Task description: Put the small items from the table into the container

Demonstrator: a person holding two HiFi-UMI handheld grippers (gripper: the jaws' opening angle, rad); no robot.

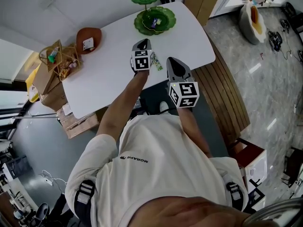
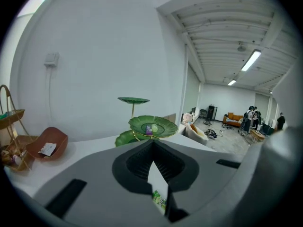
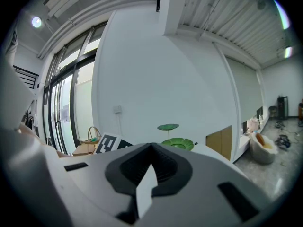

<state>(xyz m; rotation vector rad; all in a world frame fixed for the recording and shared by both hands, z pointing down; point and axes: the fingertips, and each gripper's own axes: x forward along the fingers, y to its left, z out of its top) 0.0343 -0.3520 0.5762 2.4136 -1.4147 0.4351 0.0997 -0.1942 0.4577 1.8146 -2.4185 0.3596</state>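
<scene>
Apparently left hand-held gripper [image 2: 152,148] pinches a green packet [image 2: 159,200], barely visible overhead; right hand-held gripper [image 3: 151,150] clenched empty.

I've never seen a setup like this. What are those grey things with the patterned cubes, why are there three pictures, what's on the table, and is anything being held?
There is no robot here. A person holds a hand-worked pincer, called a gripper, in each hand: the left gripper and the right gripper. The patterned cubes are part of them. The head view comes from a camera on the person's head, looking down. The other two come from a camera riding on each gripper, looking along its jaws.

On the white table stand a green tiered dish with a few small items in it, a brown bowl and a wicker basket.

Both grippers' jaws are shut. A small green packet shows in the left gripper's slit, but I can't tell whether it's gripped or lying underneath.
</scene>
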